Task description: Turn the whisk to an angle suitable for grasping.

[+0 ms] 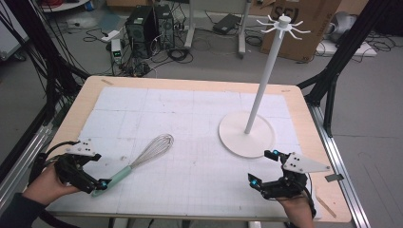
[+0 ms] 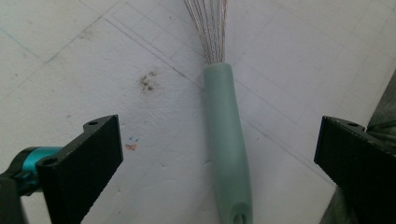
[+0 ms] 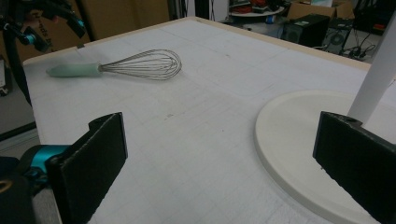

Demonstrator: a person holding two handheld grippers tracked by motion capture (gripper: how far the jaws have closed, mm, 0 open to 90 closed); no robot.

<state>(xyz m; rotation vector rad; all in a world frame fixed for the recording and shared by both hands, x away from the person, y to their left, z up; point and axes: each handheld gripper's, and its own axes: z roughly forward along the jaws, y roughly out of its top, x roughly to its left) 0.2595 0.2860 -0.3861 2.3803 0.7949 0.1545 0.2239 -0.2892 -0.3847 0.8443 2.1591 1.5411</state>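
Note:
A whisk (image 1: 138, 162) with a mint-green handle and wire head lies on the white mat, handle toward the front left. My left gripper (image 1: 96, 171) hovers open over the handle's end. In the left gripper view the handle (image 2: 229, 140) runs between the two spread jaws of that gripper (image 2: 217, 158), touching neither. A white hook stand (image 1: 263, 78) rises from its round base (image 1: 247, 134) at the right. My right gripper (image 1: 263, 166) sits open just in front of that base (image 3: 299, 135), holding nothing. The right gripper view shows the whisk (image 3: 140, 65) far off.
A white gridded mat (image 1: 199, 109) covers most of the wooden table (image 1: 304, 109). Black frame struts (image 1: 332, 71) stand at both sides. On the floor beyond the table are computer towers (image 1: 142, 28), cables and a cardboard box (image 1: 309, 23).

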